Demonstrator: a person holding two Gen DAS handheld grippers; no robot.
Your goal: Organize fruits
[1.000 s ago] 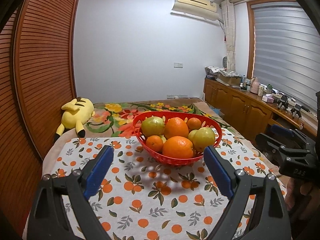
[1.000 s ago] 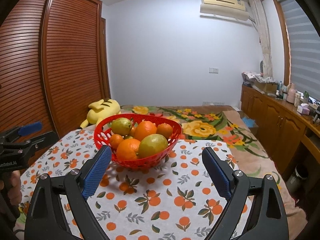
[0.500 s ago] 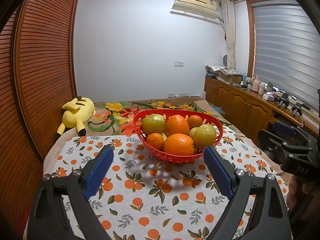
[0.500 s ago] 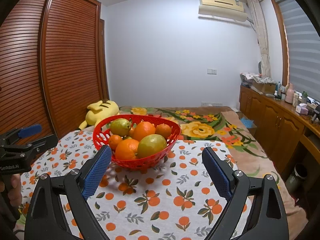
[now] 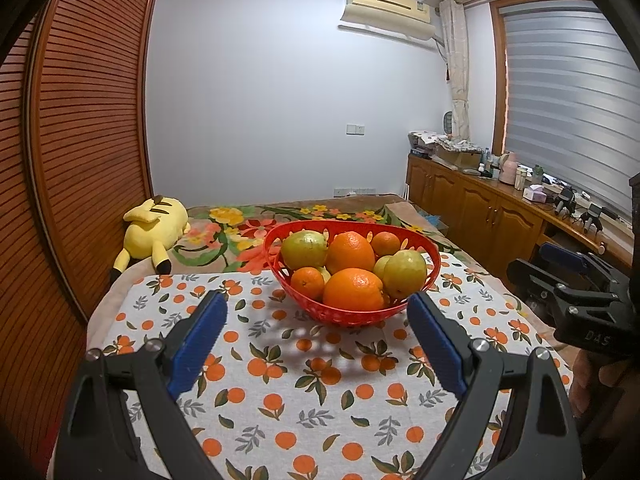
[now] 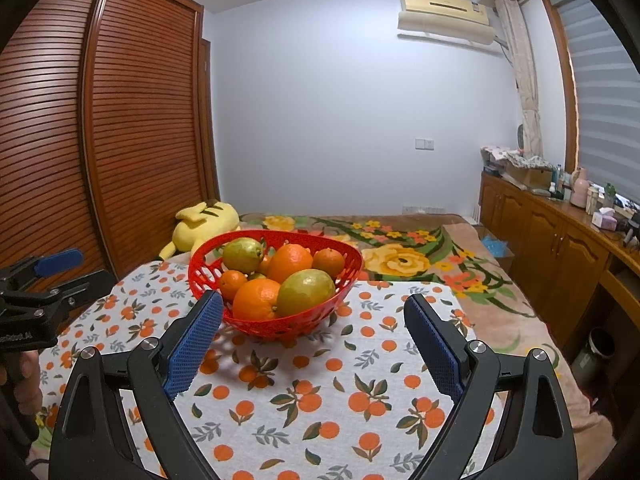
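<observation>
Left wrist view, yellow plush toy (image 5: 154,226) behind red fruit basket (image 5: 430,276), both grippers' jaws wide, empty.

A basket (image 5: 432,270) stands on a cloth (image 5: 304,392) spread over the near end of the bed (image 6: 420,256), and the fruit is heaped inside it: oranges (image 5: 352,290) toward the front and middle, guavas (image 5: 404,274) beside and behind them. Behind the basket the blanket runs on toward the far wall. A plush toy (image 5: 154,234) lies on the bed at the left, behind the cloth, close against the wardrobe doors (image 5: 80,140). A cabinet (image 5: 480,212) runs along the right side under the window, with small things on top. The left hand-held gripper (image 5: 318,316) and the right hand-held gripper (image 6: 314,316) sit before the basket, jaws apart, nothing between them.
</observation>
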